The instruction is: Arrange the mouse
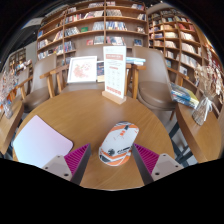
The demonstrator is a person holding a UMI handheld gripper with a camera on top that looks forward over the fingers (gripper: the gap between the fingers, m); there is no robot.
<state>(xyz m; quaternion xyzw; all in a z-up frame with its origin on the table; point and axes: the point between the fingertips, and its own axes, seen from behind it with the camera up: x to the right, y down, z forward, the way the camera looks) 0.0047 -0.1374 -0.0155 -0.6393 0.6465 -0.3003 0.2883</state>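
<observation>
A white mouse (118, 143) with orange and dark markings lies on the round wooden table (95, 110). It sits between the tips of my gripper (112, 153), slightly nearer the right finger. A narrow strip of table shows on either side of it, so the fingers (82, 158) stand about it without pressing. The gripper is open, with its pink pads facing inward.
A white mouse pad or sheet (40, 140) lies on the table to the left of the fingers. Beyond the mouse stand a tall white sign (115, 73) and a framed picture (83, 69). Chairs (152, 90) ring the table, with bookshelves (100, 25) behind.
</observation>
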